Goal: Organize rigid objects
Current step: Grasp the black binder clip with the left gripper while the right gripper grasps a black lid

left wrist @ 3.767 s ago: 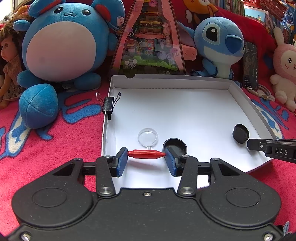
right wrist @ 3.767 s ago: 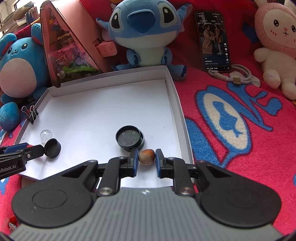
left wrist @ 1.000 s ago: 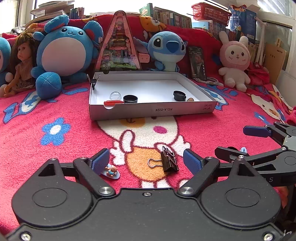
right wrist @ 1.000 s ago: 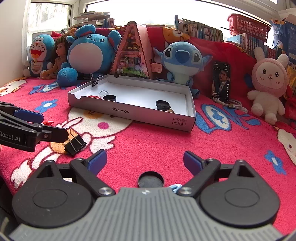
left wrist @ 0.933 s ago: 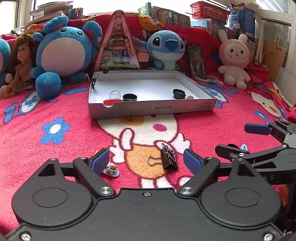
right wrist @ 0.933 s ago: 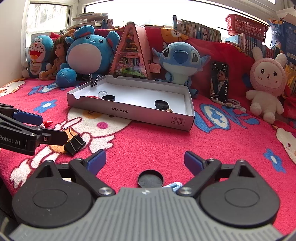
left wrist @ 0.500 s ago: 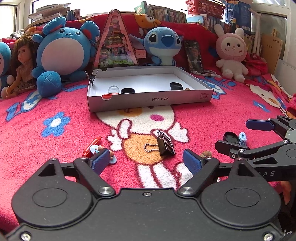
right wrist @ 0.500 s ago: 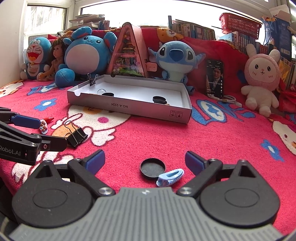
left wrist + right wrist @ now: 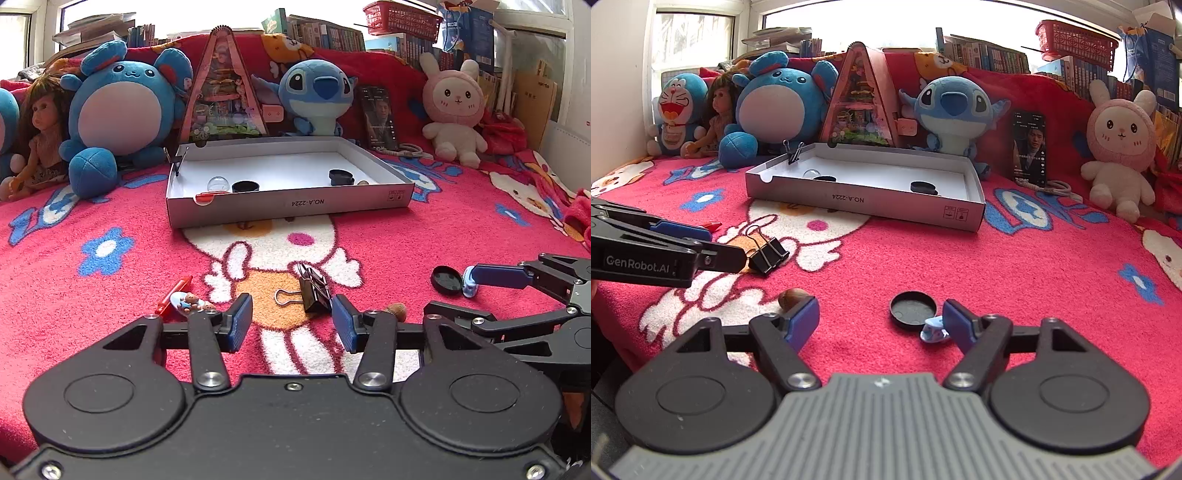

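Note:
On the red blanket a black binder clip (image 9: 314,290) lies just ahead of my left gripper (image 9: 291,323), close to the right pad. The jaws are closing and neither pad touches the clip. My right gripper (image 9: 880,317) is also closing. A flat black lid (image 9: 913,309) lies between its fingers, and a small light-blue clip (image 9: 934,330) lies at the right pad. Neither is pressed. A brown nut (image 9: 792,295) sits behind its left finger. The white box (image 9: 288,205) farther back holds a glass ball (image 9: 218,183), black lids and a nut.
A red pen (image 9: 173,295) and a small figure charm (image 9: 190,301) lie left of my left gripper. Plush toys, a doll, a triangular toy house (image 9: 221,92) and a phone (image 9: 380,118) stand behind the box. Another binder clip (image 9: 794,151) grips the box's far corner.
Both grippers have left the box and come back to the near blanket. In the last half second both pairs of jaws narrowed, the left about the binder clip, the right about the lid.

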